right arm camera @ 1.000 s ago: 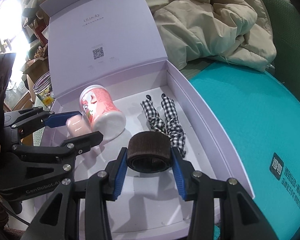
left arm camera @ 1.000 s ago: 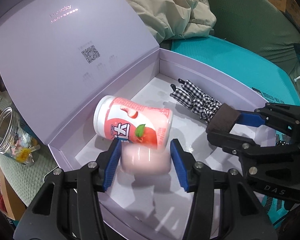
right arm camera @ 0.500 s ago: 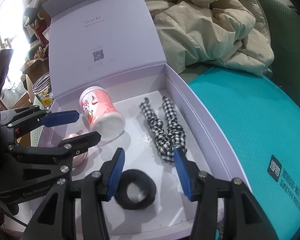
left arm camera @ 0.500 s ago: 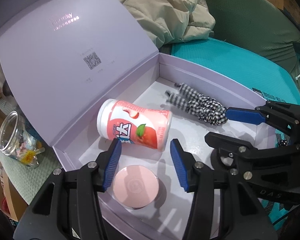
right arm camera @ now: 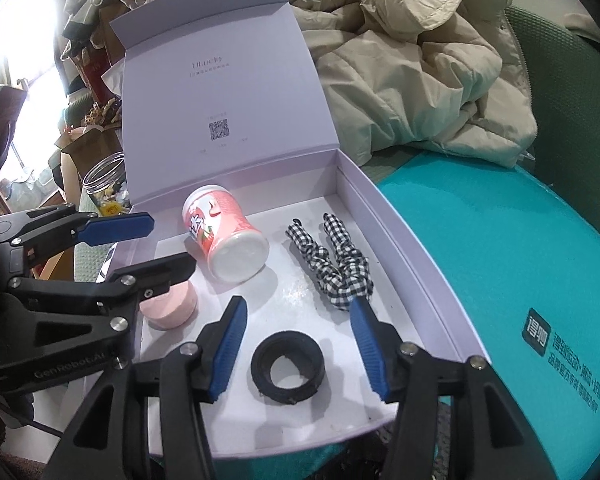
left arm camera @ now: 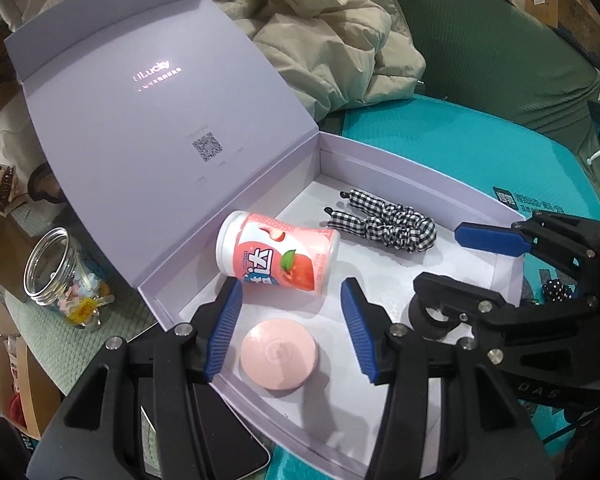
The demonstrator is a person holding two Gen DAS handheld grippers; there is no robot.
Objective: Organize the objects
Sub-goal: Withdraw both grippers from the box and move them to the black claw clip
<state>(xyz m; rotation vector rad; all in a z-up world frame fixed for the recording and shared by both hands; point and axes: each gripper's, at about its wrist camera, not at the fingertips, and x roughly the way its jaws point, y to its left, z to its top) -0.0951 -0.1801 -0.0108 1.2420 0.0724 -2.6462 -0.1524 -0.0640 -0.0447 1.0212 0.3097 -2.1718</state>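
Observation:
An open lilac box (left arm camera: 404, 164) (right arm camera: 400, 240) holds a pink peach cup (left arm camera: 278, 258) (right arm camera: 224, 236) on its side, a checked scrunchie (left arm camera: 384, 222) (right arm camera: 332, 264), a round pink compact (left arm camera: 278, 354) (right arm camera: 170, 306) and a black hair ring (right arm camera: 287, 366) (left arm camera: 432, 320). My left gripper (left arm camera: 290, 330) is open above the compact. My right gripper (right arm camera: 300, 350) is open above the black ring. Both are empty.
The box lid (left arm camera: 140, 128) stands up at the back left. A glass jar (left arm camera: 66, 280) sits left of the box. A beige jacket (right arm camera: 420, 60) lies behind. A teal mat (right arm camera: 520, 260) lies to the right. A phone (left arm camera: 220, 436) lies by the box's near corner.
Both grippers opened: the left let go of the pink compact, the right let go of the black ring. Both items now lie in the box and the grippers have pulled back.

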